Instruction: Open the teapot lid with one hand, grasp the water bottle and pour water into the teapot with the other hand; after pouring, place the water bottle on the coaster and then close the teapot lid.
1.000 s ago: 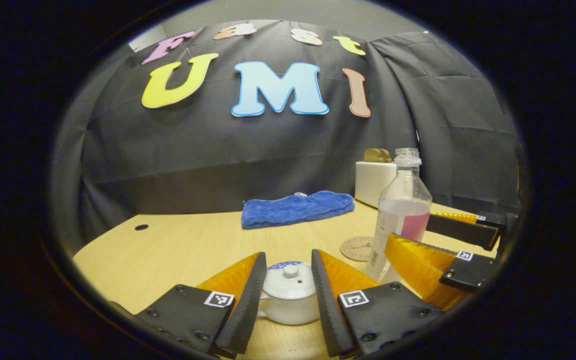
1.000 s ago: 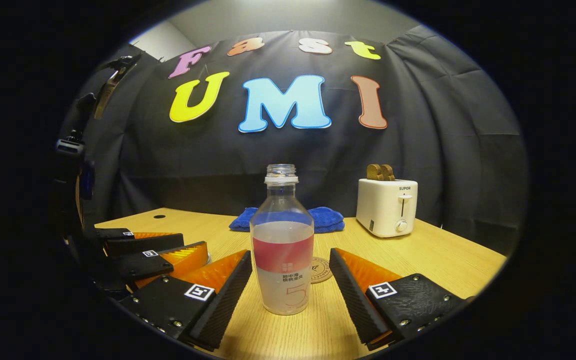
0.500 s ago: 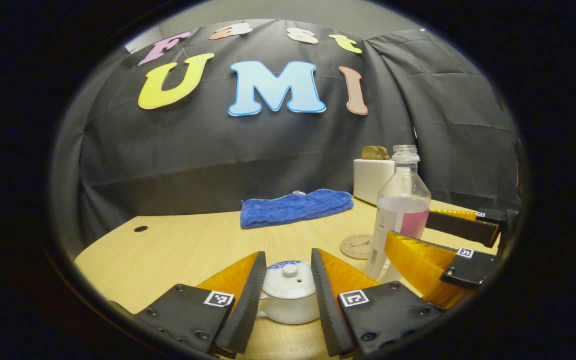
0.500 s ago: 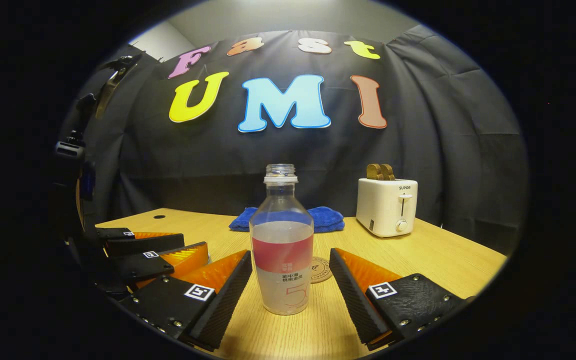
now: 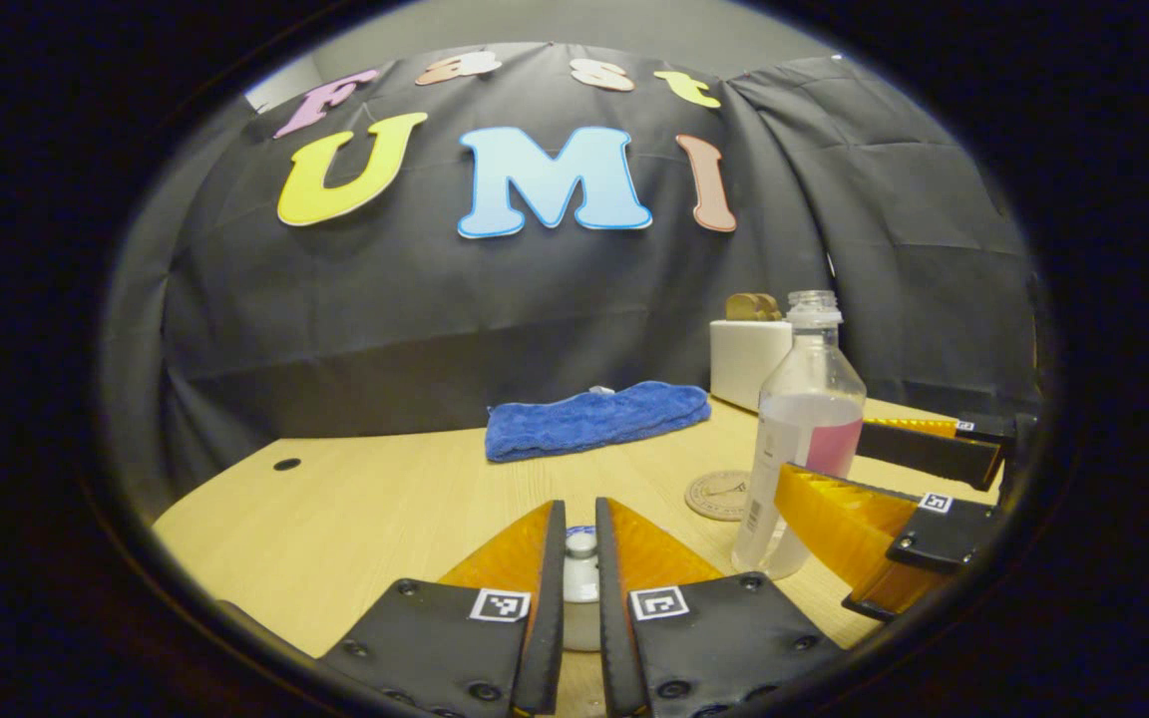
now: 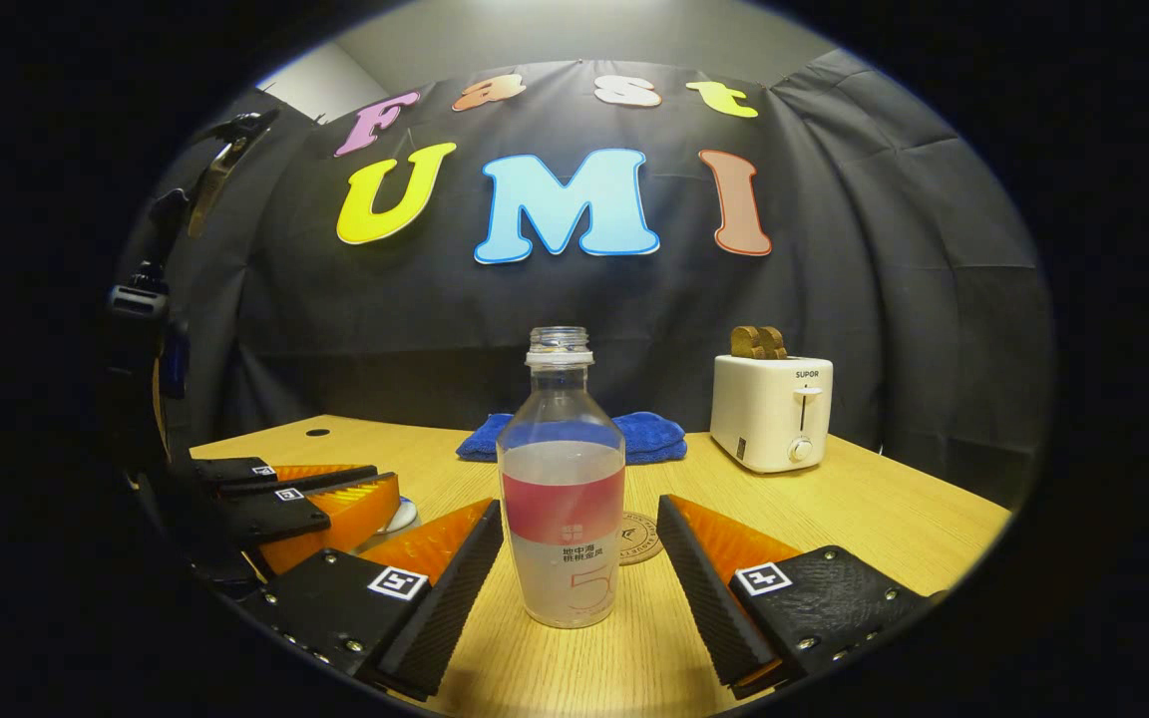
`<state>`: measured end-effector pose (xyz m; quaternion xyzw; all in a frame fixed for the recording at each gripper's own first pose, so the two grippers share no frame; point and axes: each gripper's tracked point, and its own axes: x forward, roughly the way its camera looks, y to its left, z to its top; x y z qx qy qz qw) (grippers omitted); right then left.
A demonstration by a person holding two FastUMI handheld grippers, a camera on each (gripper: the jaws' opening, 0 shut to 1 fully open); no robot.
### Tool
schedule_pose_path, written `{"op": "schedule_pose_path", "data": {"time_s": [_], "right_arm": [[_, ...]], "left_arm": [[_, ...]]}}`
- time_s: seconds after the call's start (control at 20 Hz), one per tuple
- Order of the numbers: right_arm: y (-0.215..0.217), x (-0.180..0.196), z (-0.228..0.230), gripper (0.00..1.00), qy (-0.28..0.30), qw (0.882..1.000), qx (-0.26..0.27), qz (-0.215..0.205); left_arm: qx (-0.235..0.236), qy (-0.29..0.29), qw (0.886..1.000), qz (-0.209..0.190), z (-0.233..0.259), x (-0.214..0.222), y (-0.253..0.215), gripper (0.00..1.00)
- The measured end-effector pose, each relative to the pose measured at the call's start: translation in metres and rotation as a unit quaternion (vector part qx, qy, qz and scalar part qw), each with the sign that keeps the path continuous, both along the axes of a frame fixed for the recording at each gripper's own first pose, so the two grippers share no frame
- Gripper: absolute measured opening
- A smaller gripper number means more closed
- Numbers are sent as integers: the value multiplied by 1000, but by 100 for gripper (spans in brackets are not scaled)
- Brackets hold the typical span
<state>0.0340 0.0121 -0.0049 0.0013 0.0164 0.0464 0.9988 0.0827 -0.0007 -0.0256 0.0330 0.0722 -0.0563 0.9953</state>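
On the table (image 6: 864, 519), the coaster (image 6: 640, 538) lies behind the water bottle (image 6: 562, 499), before the towel (image 6: 649, 435).

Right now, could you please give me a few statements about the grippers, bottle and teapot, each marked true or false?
1. The left gripper is closed on the teapot lid knob. True.
2. The right gripper clamps the water bottle. False: its fingers stand apart on either side, not touching.
3. The bottle has no cap. True.
4. The bottle stands on the coaster. False: it stands on the table, in front of the coaster.
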Motion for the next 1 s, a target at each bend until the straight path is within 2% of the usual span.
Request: {"op": "schedule_pose_path", "data": {"time_s": [0.05, 0.1, 0.15, 0.25, 0.45, 0.6, 0.65, 0.7, 0.75, 0.8, 1.0], "right_arm": [[0, 0, 0, 96, 0, 1000, 0, 0], [0, 0, 0, 96, 1, 1000, 1, 1], [0, 1, 0, 96, 1, 1000, 1, 1], [0, 1, 0, 96, 4, 1000, 3, 1], [0, 0, 0, 96, 3, 1000, 4, 2], [1, 0, 2, 96, -8, 1000, -4, 2], [1, 0, 4, 96, -12, 1000, -4, 2], [1, 0, 3, 96, -13, 1000, -2, 1], [1, 0, 4, 96, -15, 1000, -2, 0], [1, 0, 4, 96, -16, 1000, -3, -1], [0, 0, 4, 96, -15, 1000, -3, -4]], "left_arm": [[-3, -3, 1000, -1, 1, 0, 1, 27], [-12, -9, 1000, 1, 4, -3, 4, 20], [-21, -13, 1000, 3, 6, -3, 6, 19], [-39, -29, 999, 9, 11, -4, 10, 19], [-38, -71, 997, 10, 24, -13, 10, 18], [-40, -72, 997, 5, 21, -13, 6, 18], [-40, -72, 997, 6, 22, -13, 7, 14], [-41, -72, 997, 5, 22, -14, 7, 18], [-40, -72, 997, 7, 23, -13, 8, 14], [-41, -76, 996, 10, 24, -16, 10, 18], [-40, -102, 994, 27, 35, -28, 27, 18]]}}
